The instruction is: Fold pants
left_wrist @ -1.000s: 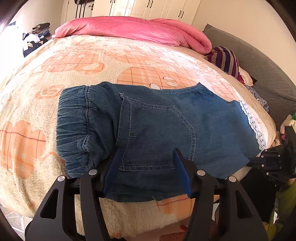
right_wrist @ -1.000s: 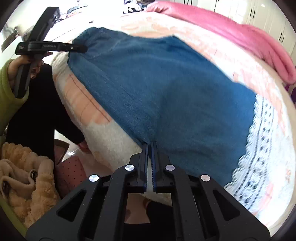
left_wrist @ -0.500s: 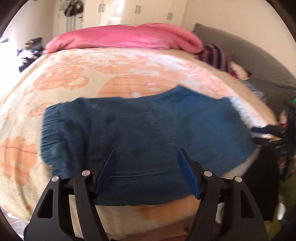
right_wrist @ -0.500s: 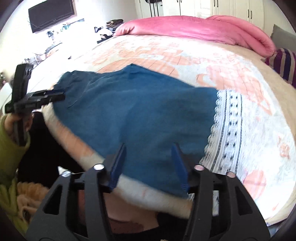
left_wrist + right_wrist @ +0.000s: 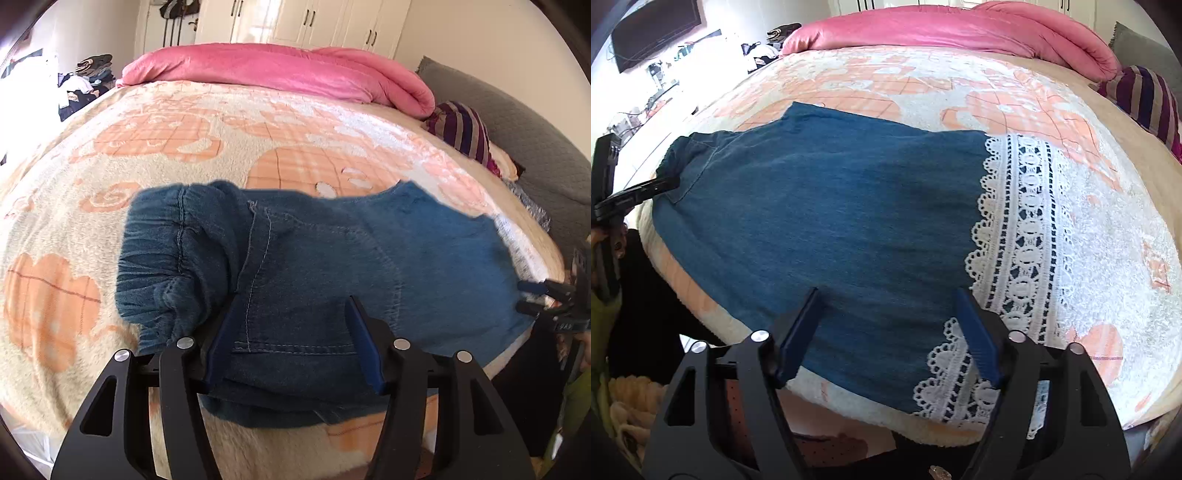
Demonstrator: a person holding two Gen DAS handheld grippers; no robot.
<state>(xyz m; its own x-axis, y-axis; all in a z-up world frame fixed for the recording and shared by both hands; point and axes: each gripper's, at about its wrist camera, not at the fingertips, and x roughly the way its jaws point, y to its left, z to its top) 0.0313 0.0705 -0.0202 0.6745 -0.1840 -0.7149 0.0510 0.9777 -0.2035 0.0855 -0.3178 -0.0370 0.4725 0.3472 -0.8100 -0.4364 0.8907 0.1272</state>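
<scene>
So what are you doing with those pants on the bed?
A person is folding blue denim pants on a bed, with a gripper tool in each hand. The pants lie flat near the bed's edge. The left gripper is open by the waistband end, and the right gripper is open by the lace-trimmed hem. Neither one is holding the cloth right now.

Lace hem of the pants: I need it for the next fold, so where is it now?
In the right wrist view, the lace hem lies flat on the blanket, right of the denim, beside the open right hand-held gripper.
</scene>
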